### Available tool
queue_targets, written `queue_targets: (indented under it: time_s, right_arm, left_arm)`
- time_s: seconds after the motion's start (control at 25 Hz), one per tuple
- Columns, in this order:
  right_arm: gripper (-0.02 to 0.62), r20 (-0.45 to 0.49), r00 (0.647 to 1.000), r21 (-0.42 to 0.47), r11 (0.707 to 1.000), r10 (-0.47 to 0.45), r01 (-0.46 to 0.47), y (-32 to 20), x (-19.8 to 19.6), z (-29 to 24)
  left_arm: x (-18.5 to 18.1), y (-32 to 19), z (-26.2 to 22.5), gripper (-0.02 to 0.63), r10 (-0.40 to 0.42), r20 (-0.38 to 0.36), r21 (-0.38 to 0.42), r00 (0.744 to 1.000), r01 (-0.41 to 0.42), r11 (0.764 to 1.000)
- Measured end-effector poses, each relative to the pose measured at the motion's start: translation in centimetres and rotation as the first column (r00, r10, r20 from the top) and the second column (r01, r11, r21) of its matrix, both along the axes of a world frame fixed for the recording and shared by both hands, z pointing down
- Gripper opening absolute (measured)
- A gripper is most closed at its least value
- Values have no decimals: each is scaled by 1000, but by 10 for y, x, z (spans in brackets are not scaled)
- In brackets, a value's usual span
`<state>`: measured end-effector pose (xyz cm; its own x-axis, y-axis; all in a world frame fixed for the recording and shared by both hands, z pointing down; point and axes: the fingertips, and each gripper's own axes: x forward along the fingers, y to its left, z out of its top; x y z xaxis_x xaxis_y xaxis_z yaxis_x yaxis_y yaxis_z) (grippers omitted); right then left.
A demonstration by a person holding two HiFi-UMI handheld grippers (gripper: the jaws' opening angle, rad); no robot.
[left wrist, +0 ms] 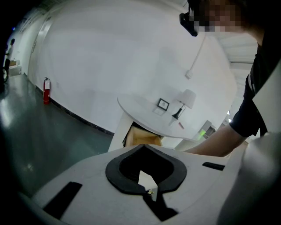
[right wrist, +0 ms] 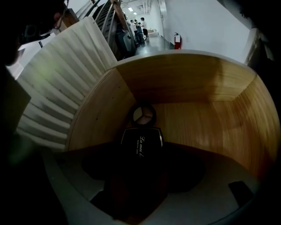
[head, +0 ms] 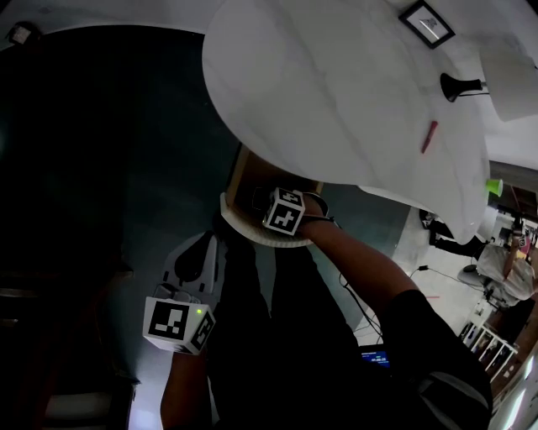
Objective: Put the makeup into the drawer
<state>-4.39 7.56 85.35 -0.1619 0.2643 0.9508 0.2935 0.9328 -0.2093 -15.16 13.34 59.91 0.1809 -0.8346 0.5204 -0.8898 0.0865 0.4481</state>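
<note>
A round white table [head: 336, 84] stands on a dark green floor [head: 109, 126] by a white wall [left wrist: 109, 66]. Its wooden drawer [right wrist: 197, 88] hangs open below. The right gripper [right wrist: 141, 153] clasps 1 black makeup case [right wrist: 141, 139] inside it, near 1 round compact [right wrist: 144, 114]. The left gripper [head: 197, 252], jaws together, holds nothing.

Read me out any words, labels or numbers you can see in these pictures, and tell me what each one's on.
"La me..." in white script on the black makeup case; the letters after that are unclear.
Smaller line beneath that script: too small to read.
Framed picture: too blurred to read.
Nothing else legible.
</note>
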Motion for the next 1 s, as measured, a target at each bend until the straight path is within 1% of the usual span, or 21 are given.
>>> queue_targets:
  time_s: [0.12, 0.24, 0.44, 0.52, 0.64, 0.8, 1.0]
  right_arm:
    - [279, 14, 1000, -9, 1000, 20, -20, -1, -1, -11]
    - [279, 35, 998, -26, 998, 59, -58, -3, 1, -36]
    - [279, 105, 984, -52, 989, 144, -139, -1, -1, -96]
    - [278, 134, 974, -77, 981, 185, -176, 5, -2, -127]
    - [279, 196, 946, -124, 964, 257, -236, 12, -4, -170]
    - [278, 270, 893, -169, 931, 359, -323, 12, -3, -217]
    - [278, 364, 838, -177, 913, 407, -367, 3, 3, -266]
  left_arm:
    - [0, 0, -10, 11, -1, 5, 13, 1000, 1, 1000]
    - [5, -3, -32, 11, 11, 16, 33, 1000, -12, 999]
    - [3, -4, -80, 11, 19, 51, 98, 999, -24, 995]
    - [1, -4, -100, 11, 19, 64, 121, 998, -27, 992]
    - [2, -5, -126, 11, 20, 92, 144, 996, -33, 989]
    - [7, -3, -159, 11, 34, 124, 180, 992, -56, 982]
    - [9, 3, -185, 11, 36, 152, 213, 988, -68, 975]
